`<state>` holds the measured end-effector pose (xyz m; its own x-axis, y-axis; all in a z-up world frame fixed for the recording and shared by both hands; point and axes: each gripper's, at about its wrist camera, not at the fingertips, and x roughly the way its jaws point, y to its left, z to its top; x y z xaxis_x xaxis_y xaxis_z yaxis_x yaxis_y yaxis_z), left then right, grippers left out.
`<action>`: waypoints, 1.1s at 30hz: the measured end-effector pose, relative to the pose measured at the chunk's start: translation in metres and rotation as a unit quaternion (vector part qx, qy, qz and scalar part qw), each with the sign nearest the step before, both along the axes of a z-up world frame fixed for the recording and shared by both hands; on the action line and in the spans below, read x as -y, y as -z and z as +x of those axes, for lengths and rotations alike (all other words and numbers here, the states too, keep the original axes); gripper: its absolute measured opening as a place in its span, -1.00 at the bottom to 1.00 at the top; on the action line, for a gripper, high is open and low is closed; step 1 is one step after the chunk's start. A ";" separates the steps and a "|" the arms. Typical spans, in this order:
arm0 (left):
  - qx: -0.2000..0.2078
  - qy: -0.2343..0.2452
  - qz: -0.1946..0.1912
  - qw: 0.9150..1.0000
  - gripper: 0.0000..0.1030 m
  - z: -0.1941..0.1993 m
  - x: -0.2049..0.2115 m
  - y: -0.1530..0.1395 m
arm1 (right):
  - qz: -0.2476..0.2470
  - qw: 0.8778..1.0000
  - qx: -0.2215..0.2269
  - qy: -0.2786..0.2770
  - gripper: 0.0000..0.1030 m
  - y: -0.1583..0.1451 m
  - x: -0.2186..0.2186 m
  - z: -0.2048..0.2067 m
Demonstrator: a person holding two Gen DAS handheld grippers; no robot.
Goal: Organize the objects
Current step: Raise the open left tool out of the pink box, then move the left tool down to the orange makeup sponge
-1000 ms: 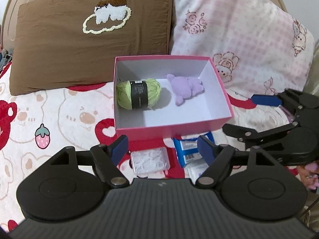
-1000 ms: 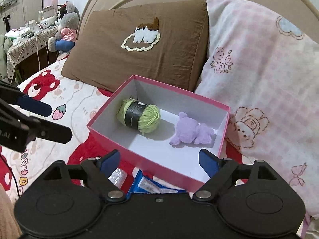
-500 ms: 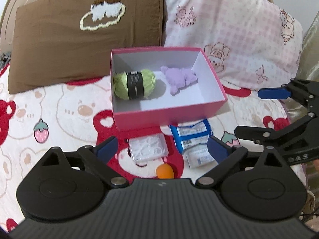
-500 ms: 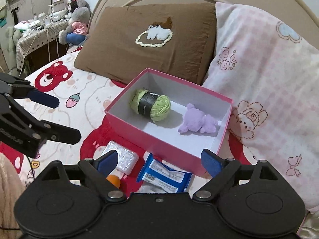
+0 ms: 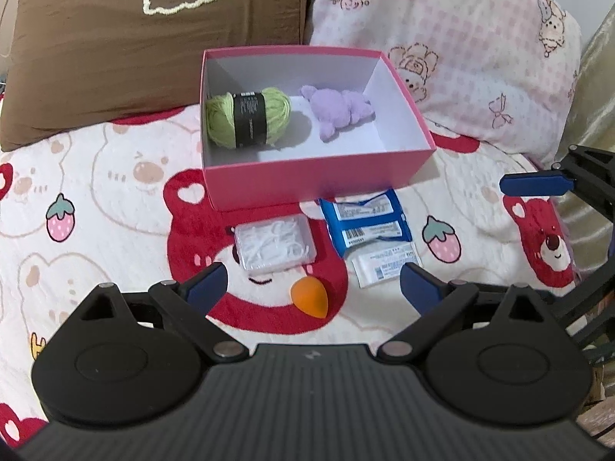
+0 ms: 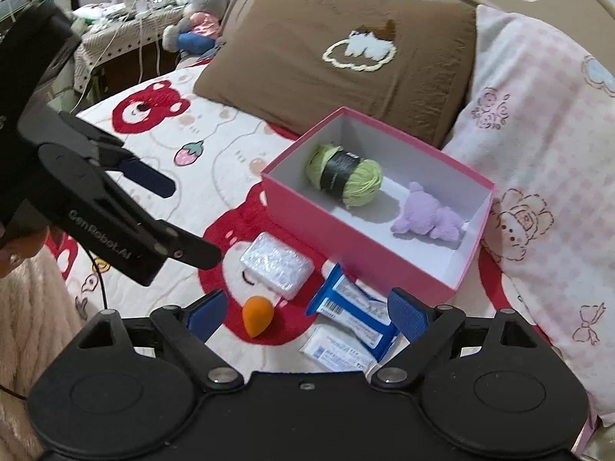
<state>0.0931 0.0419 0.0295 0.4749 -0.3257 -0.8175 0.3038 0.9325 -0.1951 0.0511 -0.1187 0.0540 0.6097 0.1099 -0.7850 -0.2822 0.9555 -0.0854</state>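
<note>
From the left wrist, the left gripper [image 5: 309, 288] is hanging over the bedspread [image 5: 115, 199] with its jaws spread wide and empty, having just been opening; the orange sponge [image 5: 309, 299] is lying between its fingertips, untouched. Beyond it, the clear case [image 5: 273, 244], the blue pack [image 5: 363, 221] and the white sachet [image 5: 384, 265] are sitting just in front of the pink box [image 5: 307, 178], which is holding the yarn [image 5: 248, 117] and the purple plush [image 5: 340, 109]. Only a fingertip of the right gripper [image 5: 538, 185] is showing at the right edge. From the right wrist, the right gripper [image 6: 307, 313] is standing wide and empty too, having just been opening. This view alone is showing the side table [image 6: 115, 30], the grey plush toy [image 6: 200, 19] and open bedspread left of the box, where the left gripper is reaching in.
</note>
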 end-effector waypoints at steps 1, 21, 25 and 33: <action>-0.002 0.001 0.001 1.000 0.90 0.000 0.001 0.002 | 0.000 1.000 -0.001 -0.003 0.80 0.002 -0.001 -0.001; -0.043 0.007 -0.010 0.999 0.90 0.019 -0.011 0.063 | -0.022 0.995 -0.013 -0.095 0.79 0.058 -0.021 -0.001; -0.057 -0.005 -0.007 0.998 0.90 0.021 -0.016 0.074 | -0.017 0.994 -0.013 -0.110 0.79 0.071 -0.026 0.004; -0.066 -0.004 -0.033 0.997 0.90 0.015 -0.024 0.085 | -0.045 0.991 -0.018 -0.128 0.79 0.112 -0.042 0.008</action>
<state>0.1079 0.0656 -0.0552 0.3668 -0.3774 -0.8503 0.2645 0.9186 -0.2936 0.0595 -0.0763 -0.0577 0.5417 0.1856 -0.8198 -0.5186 0.8413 -0.1522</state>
